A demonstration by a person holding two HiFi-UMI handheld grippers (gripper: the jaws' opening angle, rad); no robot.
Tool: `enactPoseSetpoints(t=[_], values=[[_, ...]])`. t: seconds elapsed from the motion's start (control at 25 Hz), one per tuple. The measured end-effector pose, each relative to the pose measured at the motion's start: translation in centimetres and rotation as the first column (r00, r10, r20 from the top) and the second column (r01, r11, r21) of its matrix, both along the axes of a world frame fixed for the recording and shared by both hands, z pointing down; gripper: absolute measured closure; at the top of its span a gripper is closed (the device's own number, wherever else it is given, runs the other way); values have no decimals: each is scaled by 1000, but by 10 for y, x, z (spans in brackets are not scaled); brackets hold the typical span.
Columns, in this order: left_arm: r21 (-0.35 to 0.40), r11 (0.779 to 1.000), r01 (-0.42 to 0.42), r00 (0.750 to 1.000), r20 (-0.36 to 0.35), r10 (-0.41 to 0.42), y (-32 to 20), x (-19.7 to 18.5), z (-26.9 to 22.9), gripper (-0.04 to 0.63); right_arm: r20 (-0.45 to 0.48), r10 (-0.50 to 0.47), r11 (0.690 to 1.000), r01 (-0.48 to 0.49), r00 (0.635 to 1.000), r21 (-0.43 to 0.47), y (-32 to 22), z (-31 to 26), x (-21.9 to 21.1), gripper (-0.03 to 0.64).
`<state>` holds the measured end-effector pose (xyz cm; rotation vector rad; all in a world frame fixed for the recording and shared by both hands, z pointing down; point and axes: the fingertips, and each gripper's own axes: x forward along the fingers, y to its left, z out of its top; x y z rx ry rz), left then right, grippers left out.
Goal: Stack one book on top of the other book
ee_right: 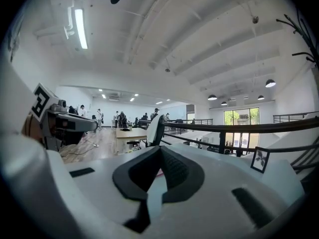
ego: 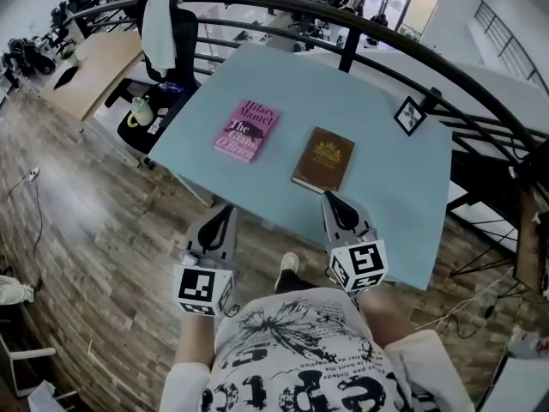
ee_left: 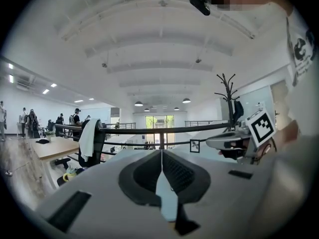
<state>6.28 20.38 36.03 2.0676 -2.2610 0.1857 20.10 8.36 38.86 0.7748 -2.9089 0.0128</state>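
Observation:
Two books lie flat and apart on the light blue table (ego: 377, 221): a pink book (ego: 245, 130) to the left and a brown book (ego: 323, 159) with a gold emblem to its right. My right gripper (ego: 329, 197) is shut and empty, its tip at the table's near edge just short of the brown book. Off the near left edge, over the wooden floor, my left gripper (ego: 229, 210) is also shut and empty. In the left gripper view the jaws (ee_left: 161, 152) meet in a closed line, and the right gripper view shows its gripper (ee_right: 160, 149) the same way.
A black curved railing (ego: 377, 26) runs behind the table. A small framed picture (ego: 410, 115) stands at the table's far right edge. An office chair (ego: 171, 37) draped with a white cloth stands at the far left, beside a wooden desk (ego: 94, 71). The person's foot (ego: 289, 269) shows below the table edge.

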Motion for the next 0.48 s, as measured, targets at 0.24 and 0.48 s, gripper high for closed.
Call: enactPoseSetpoints(t=[0.24, 0.48], values=[[-22, 999, -43, 999, -6, 42, -106, -29, 4, 584, -3, 49, 999, -49, 999, -19, -92, 4, -19, 623], [-72, 988, -135, 991, 9, 136, -191, -30, 31, 584, -18, 146, 987, -147, 989, -61, -160, 26, -13, 623]])
